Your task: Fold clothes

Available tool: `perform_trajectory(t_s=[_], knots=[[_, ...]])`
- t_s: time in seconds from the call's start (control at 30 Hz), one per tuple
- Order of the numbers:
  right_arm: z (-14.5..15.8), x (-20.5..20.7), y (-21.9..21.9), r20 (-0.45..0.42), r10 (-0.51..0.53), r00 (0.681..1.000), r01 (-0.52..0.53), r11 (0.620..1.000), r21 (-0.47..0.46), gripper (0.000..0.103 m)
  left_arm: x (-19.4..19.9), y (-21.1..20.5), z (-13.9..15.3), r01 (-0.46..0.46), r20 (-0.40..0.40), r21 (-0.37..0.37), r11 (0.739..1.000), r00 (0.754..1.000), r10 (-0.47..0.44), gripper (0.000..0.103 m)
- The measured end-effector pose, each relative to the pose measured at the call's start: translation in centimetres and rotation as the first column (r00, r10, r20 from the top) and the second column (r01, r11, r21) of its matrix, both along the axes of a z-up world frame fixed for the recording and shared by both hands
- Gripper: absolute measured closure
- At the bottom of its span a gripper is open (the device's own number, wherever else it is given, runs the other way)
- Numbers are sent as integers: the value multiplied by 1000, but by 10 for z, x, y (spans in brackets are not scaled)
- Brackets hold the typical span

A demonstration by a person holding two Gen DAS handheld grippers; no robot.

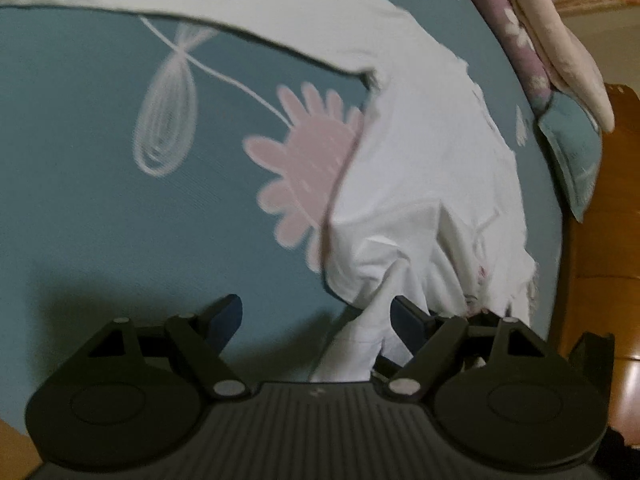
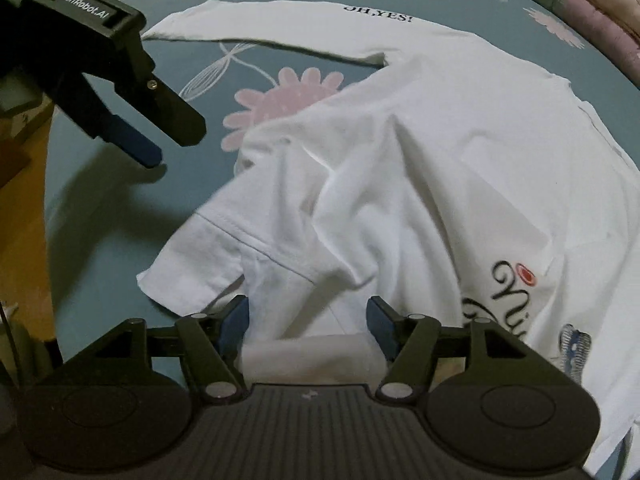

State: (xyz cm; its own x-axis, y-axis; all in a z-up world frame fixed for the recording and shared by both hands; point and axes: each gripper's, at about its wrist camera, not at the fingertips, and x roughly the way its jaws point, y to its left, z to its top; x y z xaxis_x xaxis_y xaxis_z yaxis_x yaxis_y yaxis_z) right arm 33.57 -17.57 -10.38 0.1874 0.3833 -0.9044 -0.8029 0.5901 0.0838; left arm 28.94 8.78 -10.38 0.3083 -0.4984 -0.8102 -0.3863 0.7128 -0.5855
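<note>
Here, white shirt (image 2: 420,168) — between right gripper (image 2: 308,324) fingers.

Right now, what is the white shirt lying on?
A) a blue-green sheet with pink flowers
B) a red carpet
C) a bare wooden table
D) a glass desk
A: the white shirt is spread on a blue-green sheet printed with pink flowers, which shows in both wrist views.
</note>
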Motion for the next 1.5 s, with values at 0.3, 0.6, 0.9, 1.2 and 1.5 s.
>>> perform_trajectory(t_s=[0.3, 0.6, 0.9, 1.2, 1.5], knots=[[0, 2, -31, -19, 38, 999, -38, 998, 44, 30, 2, -34, -19, 80, -9, -102, 992, 997, -81, 21], [14, 10, -43, -81, -26, 996, 35, 993, 114, 29, -5, -31, -34, 101, 20, -245, 964, 995, -99, 11], [30, 8, -70, -103, -115, 988, 126, 986, 109, 28, -35, -6, -73, -181, -62, -516, 837, 983, 175, 6], [31, 5, -89, -139, -218, 966, 233, 967, 102, 26, -55, -18, -82, -254, -135, -549, 796, 967, 215, 2], [33, -4, -121, -170, -379, 910, 397, 913, 92, 26, -59, -16, -73, -223, -46, -513, 829, 971, 233, 28]])
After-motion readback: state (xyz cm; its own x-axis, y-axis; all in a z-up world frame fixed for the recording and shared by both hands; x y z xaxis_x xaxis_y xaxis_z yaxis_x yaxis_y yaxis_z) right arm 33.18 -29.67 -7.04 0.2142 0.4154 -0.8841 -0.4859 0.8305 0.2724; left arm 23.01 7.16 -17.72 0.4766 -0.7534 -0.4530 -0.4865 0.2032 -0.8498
